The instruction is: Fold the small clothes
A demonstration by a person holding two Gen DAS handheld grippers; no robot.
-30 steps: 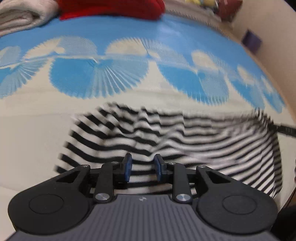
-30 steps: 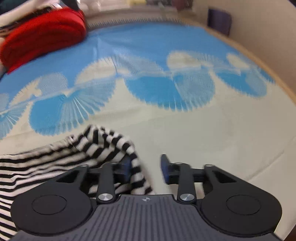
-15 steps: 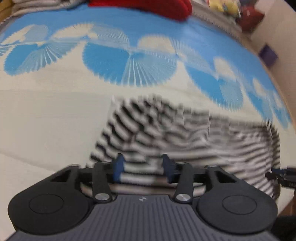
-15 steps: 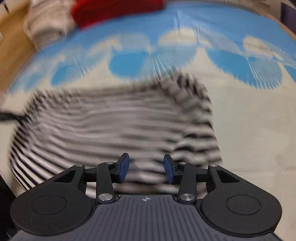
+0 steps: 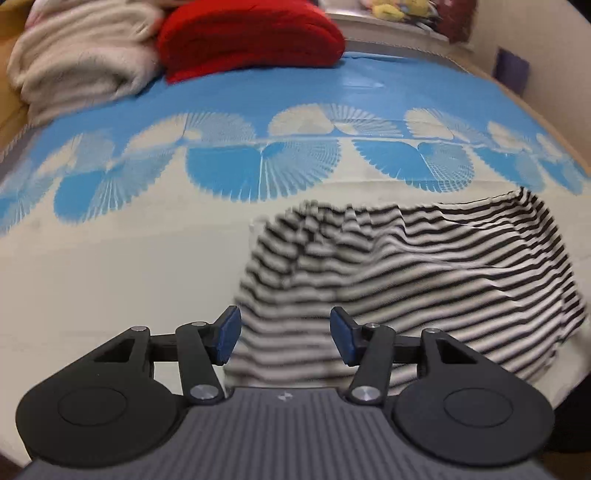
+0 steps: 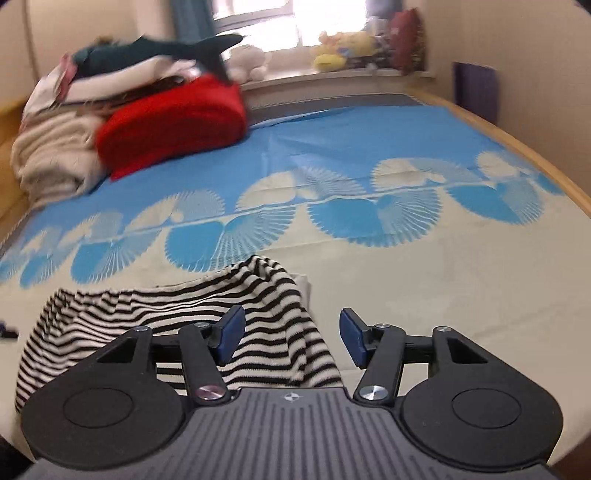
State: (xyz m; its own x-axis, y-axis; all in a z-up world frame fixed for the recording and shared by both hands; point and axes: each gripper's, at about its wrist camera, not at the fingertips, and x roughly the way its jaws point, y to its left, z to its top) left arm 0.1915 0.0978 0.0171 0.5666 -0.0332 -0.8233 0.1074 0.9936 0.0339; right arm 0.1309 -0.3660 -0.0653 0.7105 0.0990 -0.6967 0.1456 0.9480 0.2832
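Striped garment (image 5: 424, 273) lies rumpled on the bed (image 5: 122, 273); left gripper (image 5: 284, 334) and right gripper (image 6: 291, 336) both spread, at 6 o'clock.

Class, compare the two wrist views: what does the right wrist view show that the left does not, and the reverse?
Right wrist only: the window, a dark plush shark and the white soft toy. Left wrist only: the striped garment's far right edge. Both: the striped garment, red cushion, cream blanket, blue patterned sheet and open fingers.
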